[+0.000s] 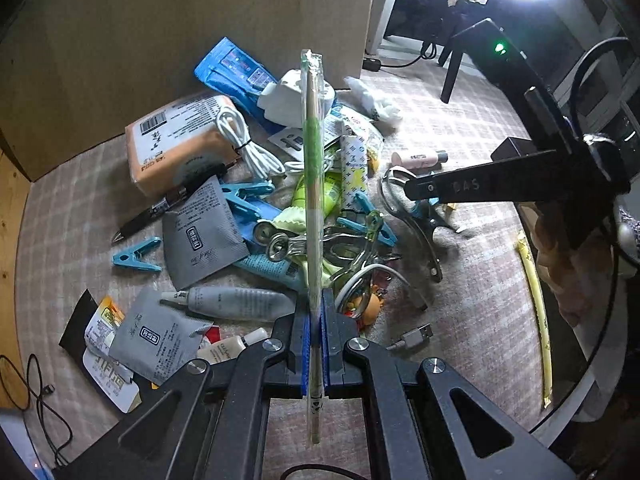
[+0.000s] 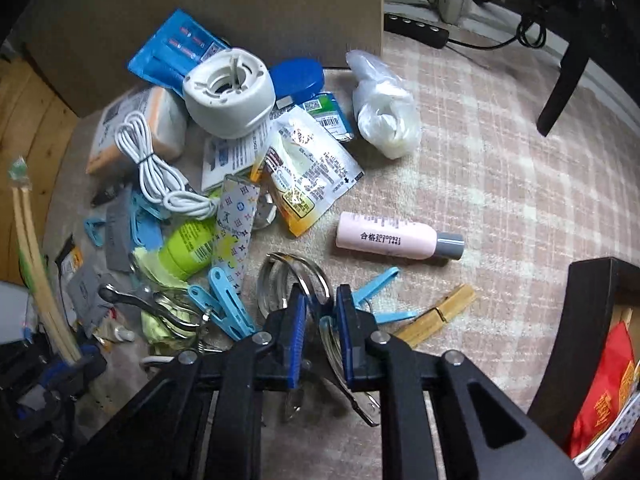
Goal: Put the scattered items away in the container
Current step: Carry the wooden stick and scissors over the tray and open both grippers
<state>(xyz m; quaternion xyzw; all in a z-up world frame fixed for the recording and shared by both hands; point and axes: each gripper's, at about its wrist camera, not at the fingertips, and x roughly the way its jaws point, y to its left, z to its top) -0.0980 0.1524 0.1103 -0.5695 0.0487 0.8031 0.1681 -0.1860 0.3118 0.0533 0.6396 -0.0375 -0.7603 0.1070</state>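
- found the left tool (image 1: 316, 296) pressed together on a wrapped pair of chopsticks (image 1: 313, 160), gripped near the lower end, with the long upper part standing out ahead over the pile.
- found the right tool (image 2: 321, 292) pointed steeply down, its blue pads a narrow gap apart, straddling the loop of a metal clamp (image 2: 288, 258); saw no pad clearly pressing on it.
- noted a blue clothespin (image 2: 380, 278) just beside the right pad, partly under it, and a wooden clothespin (image 2: 440, 314) lying next to that on the plaid rug (image 2: 500, 160).
- spotted the dark-walled container (image 2: 592, 276) at the near right edge, well apart from the pile, with a red packet (image 2: 600, 400) already inside.
- saw a pink bottle (image 2: 384, 236) with a grey cap lying on its side alone, a little beyond the clothespins.
- made out, left of it, a heap of loose things: a green bottle (image 2: 188, 248), a printed sachet (image 2: 312, 172) and a bundled white cable (image 2: 148, 160).
- noticed a white round device (image 2: 230, 92) tipped on top of the heap further back, and a clear plastic bag (image 2: 384, 116) to its right.
- saw a cardboard box (image 2: 240, 0) standing behind everything.
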